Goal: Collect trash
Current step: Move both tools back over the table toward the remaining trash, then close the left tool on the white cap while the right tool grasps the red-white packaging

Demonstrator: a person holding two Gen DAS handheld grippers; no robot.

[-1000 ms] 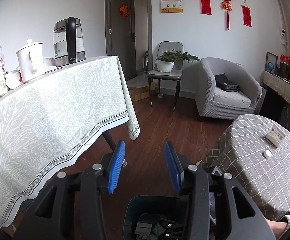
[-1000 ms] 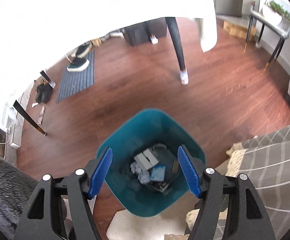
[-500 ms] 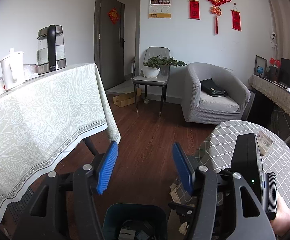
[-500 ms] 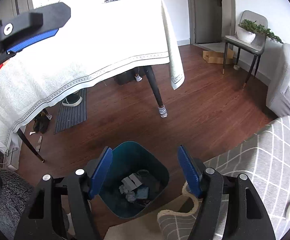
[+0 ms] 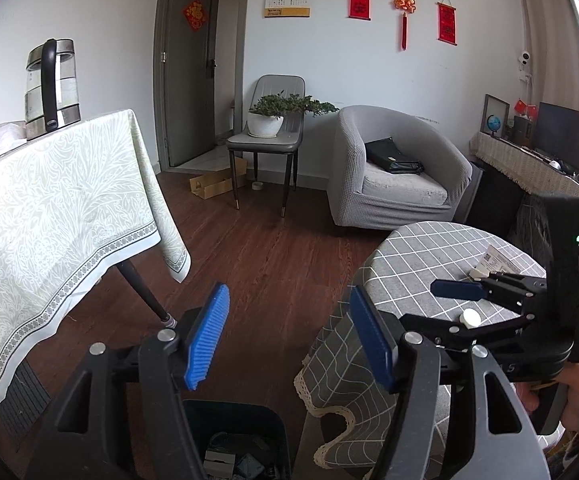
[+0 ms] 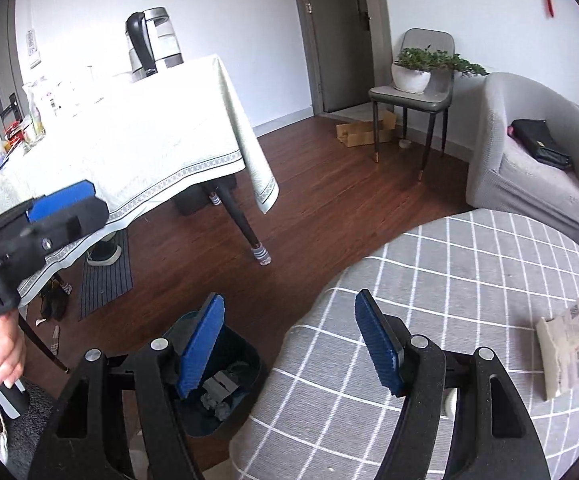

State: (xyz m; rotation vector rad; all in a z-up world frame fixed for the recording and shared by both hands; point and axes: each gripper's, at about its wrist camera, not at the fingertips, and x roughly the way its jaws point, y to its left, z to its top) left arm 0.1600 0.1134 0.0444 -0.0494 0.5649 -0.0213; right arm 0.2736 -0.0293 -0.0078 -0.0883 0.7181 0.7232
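Each wrist view looks forward and downward between its own fingers. Both share the teal bin [image 5: 233, 440], the checked round table [image 6: 469, 280] and the far armchair [image 5: 393, 168].

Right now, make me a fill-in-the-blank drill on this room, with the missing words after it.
1. The electric kettle stands on the table with the pale ____-patterned cloth.
2. The potted plant sits on a grey ____.
3. The crumpled paper packet lies on the round table with the ____ cloth.
4. The teal bin on the floor holds ____.

Missing words: leaf; chair; checked; trash
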